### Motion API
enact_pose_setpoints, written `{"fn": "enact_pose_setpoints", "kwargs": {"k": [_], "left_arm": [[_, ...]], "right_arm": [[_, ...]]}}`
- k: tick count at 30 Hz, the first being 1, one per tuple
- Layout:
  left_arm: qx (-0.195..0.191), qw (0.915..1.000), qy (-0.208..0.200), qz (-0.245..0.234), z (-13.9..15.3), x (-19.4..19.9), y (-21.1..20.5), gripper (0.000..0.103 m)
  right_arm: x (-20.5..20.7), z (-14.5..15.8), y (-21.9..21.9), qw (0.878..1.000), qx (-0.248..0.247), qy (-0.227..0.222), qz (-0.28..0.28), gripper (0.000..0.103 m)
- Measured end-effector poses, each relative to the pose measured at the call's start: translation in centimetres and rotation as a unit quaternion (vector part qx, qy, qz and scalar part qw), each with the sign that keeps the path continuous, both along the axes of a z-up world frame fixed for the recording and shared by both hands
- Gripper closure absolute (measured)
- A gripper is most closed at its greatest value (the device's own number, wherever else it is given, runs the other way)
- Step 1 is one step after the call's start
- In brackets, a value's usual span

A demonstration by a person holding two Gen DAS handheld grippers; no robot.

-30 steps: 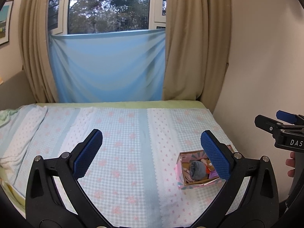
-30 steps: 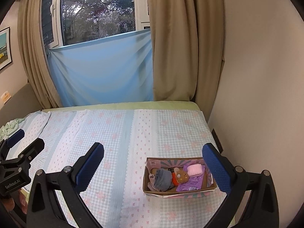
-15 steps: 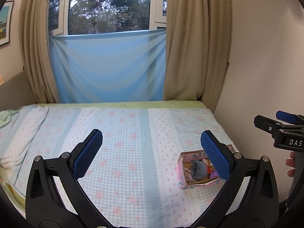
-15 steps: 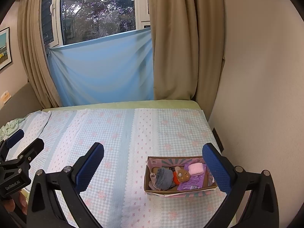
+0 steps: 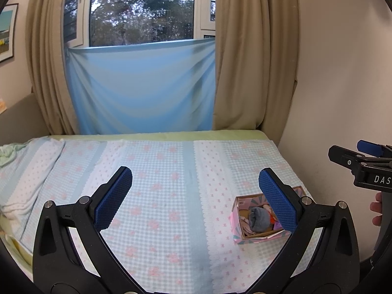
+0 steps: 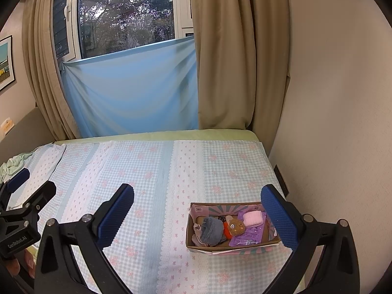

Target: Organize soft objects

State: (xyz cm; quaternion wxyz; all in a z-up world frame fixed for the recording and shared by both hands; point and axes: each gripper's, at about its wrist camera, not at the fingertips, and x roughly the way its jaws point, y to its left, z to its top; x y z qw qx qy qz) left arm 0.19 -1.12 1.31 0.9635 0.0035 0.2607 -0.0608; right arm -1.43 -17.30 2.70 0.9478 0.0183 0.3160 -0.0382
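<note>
A small cardboard box (image 6: 196,246) with pink patterned sides sits on the bed near the right wall. Inside lie a rolled grey sock (image 6: 212,229), a brown plush toy (image 6: 236,226), a pink folded cloth (image 6: 253,218) and a purple packet (image 6: 247,237). The box also shows in the left wrist view (image 5: 236,223), partly behind my right finger. My left gripper (image 5: 194,198) is open and empty, above the bed left of the box. My right gripper (image 6: 196,216) is open and empty, above the box's left end.
The bed carries a blue checked cover with pink flowers (image 6: 152,171). A crumpled green cloth (image 6: 14,163) lies at its far left. A blue sheet (image 6: 132,90) and beige curtains hang at the window. The wall (image 6: 330,122) runs close along the right.
Both views have shifted only slightly; the box sits a little higher in the right wrist view than a second ago. Both grippers stay open.
</note>
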Motion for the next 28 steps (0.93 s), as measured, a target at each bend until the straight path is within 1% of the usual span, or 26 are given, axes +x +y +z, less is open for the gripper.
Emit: {"fn": "enact_pose_setpoints", "kwargs": {"k": [13, 17, 19, 22, 24, 28], "left_arm": [[0.0, 1.0, 0.003, 0.0, -0.2, 0.1, 0.0, 0.0], [0.006, 1.0, 0.007, 0.001, -0.3, 0.3, 0.1, 0.0], [0.007, 0.9999, 0.01, 0.005, -0.4, 0.5, 0.1, 0.0], [-0.005, 0.9998, 0.015, 0.011, -0.6, 0.8, 0.7, 0.0], [-0.003, 0.9996, 0.021, 0.018, -0.8, 1.0, 1.0, 0.0], [0.005, 0.9996, 0.01, 0.026, -1.1, 0.9, 2.1, 0.0]], "right_arm": [[0.2, 0.0, 0.1, 1.0, 0.001, 0.002, -0.006, 0.0], [0.3, 0.0, 0.1, 1.0, 0.0, 0.002, -0.006, 0.0], [0.3, 0.0, 0.1, 1.0, 0.001, 0.003, -0.006, 0.0], [0.5, -0.1, 0.2, 1.0, 0.001, 0.004, -0.006, 0.0], [0.6, -0.2, 0.4, 1.0, 0.002, 0.006, -0.006, 0.0], [1.1, -0.7, 0.8, 1.0, 0.004, 0.013, -0.007, 0.0]]}}
